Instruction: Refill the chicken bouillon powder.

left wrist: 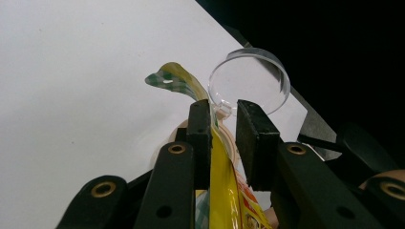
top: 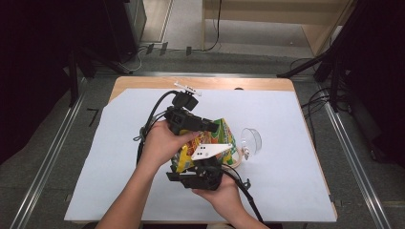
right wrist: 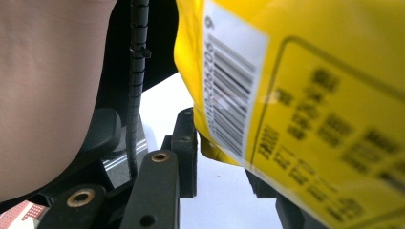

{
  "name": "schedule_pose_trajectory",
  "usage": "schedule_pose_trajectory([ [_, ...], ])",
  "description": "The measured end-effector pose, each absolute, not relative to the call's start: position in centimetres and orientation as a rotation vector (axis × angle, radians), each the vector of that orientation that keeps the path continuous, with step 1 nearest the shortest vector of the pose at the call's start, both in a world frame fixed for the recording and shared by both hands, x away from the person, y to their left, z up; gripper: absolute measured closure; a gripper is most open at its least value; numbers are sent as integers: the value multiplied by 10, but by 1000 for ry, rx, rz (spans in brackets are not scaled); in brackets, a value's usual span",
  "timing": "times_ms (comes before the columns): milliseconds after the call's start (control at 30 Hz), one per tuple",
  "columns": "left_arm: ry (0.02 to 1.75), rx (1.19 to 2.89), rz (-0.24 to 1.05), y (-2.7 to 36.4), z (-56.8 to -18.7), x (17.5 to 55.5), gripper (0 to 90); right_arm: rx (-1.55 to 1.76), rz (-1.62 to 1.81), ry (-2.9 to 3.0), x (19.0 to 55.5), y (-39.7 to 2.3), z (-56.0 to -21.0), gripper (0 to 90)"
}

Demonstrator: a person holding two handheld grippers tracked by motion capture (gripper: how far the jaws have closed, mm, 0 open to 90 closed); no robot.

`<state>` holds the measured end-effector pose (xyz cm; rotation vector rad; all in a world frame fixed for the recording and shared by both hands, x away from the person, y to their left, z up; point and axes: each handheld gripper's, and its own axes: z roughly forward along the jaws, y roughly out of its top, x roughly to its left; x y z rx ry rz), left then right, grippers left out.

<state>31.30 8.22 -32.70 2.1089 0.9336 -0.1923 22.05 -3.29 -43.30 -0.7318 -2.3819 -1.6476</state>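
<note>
High view: yellow snack bag (top: 206, 143) held above white sheet (top: 119, 157) betw. both grippers, clear cup (top: 251, 140) just beside. L gripper (left wrist: 223, 119) view: jaws apart, bag edge against one pad. R gripper (right wrist: 217, 152) view: barcode side of bag betw. jaws; grip can't tell.

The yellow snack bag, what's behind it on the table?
Behind the yellow snack bag a clear plastic cup lies on the white sheet. The bag hides the cup's near edge.

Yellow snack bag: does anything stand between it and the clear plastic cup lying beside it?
Nothing visible does. The yellow snack bag is held above the white sheet, and the clear plastic cup lies just to its right.
</note>
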Motion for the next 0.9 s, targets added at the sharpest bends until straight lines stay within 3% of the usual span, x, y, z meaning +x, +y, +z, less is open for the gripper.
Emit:
schedule_pose_trajectory([
  [900, 931, 2102, -185, 82, -327, 312, 764, -723, -1654, -2391, 219, -33, -433, 702],
])
